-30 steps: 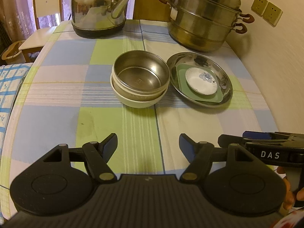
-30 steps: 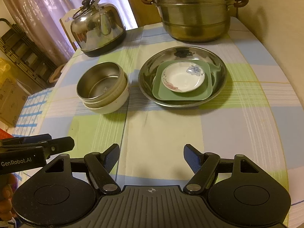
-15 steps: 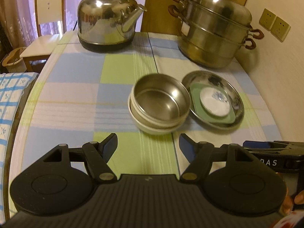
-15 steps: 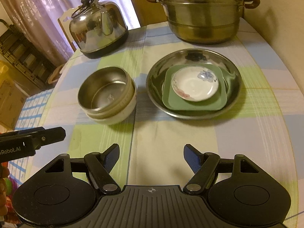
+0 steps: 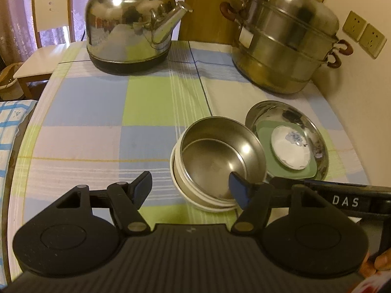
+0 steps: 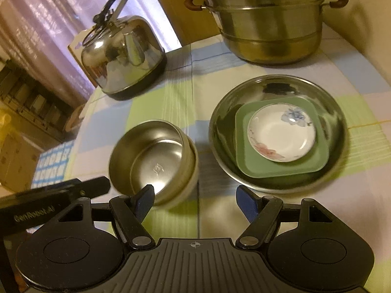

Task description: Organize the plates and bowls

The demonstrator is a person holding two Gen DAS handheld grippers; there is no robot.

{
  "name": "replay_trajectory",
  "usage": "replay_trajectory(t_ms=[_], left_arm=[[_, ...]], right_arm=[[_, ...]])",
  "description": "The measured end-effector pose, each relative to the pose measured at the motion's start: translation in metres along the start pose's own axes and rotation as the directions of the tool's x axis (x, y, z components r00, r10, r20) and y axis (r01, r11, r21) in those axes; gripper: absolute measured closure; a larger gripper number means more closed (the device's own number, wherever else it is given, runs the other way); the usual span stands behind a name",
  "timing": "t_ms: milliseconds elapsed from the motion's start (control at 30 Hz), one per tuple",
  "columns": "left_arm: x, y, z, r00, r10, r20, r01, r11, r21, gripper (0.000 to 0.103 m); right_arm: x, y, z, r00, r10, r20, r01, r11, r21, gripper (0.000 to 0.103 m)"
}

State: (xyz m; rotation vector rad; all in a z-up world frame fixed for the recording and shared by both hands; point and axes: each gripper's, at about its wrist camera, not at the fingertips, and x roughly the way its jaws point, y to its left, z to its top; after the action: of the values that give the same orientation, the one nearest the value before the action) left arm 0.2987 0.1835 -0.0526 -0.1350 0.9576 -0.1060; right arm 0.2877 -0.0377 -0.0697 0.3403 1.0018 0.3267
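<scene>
A steel bowl (image 5: 220, 156) nests in a white bowl (image 5: 207, 204) on the checked tablecloth. To its right, a wide steel plate (image 5: 317, 131) holds a green square plate (image 5: 262, 134) with a flowered white saucer (image 5: 290, 151) on top. My left gripper (image 5: 190, 179) hovers at the bowls' near rim, its jaws closing; the right fingertip overlaps the steel bowl's rim and grips nothing. My right gripper (image 6: 194, 190) is open above the cloth between the steel bowl (image 6: 156, 161) and the steel plate (image 6: 220, 131), which carries the green plate (image 6: 317, 163) and saucer (image 6: 281, 136).
A steel kettle (image 5: 132, 24) stands at the back left and a stacked steamer pot (image 5: 286, 44) at the back right against the wall. A white chair (image 5: 48, 24) sits beyond the table's left edge. Each gripper's body shows at the other view's lower side.
Both grippers have moved forward toward the dishes, which now look larger and closer. In the left view the bowls have slid from the centre to the right fingertip.
</scene>
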Motion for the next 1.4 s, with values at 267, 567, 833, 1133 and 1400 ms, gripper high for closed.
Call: replay_trajectory(t_ms=[267,567,833,1133,1400], left_arm=[[0.029,0.008,0.011,0.999,0.001,-0.048,-0.001,1.000,0.014,0.052],[0.050,0.016,0.017,0.996,-0.029,-0.090,0.029,1.000,-0.001,0.069],[0.058,0.017,0.019,0.994,-0.051,-0.100,0.053,0.999,0.014,0.079],[0.071,0.019,0.019,0.991,-0.060,-0.119,0.063,0.998,0.022,0.080],[0.072,0.016,0.022,0.991,-0.052,-0.126,0.056,0.998,0.026,0.080]], right_arm=[[0.030,0.004,0.010,1.000,-0.009,-0.022,0.010,1.000,0.023,0.043],[0.059,0.004,0.016,0.998,-0.028,-0.056,0.030,0.999,0.041,0.061],[0.065,0.010,0.020,0.996,-0.055,-0.063,0.057,0.998,0.018,0.077],[0.068,0.025,0.021,0.990,-0.129,-0.059,0.125,0.990,-0.063,0.079],[0.074,0.011,0.027,0.993,-0.084,-0.081,0.086,0.996,0.017,0.079]])
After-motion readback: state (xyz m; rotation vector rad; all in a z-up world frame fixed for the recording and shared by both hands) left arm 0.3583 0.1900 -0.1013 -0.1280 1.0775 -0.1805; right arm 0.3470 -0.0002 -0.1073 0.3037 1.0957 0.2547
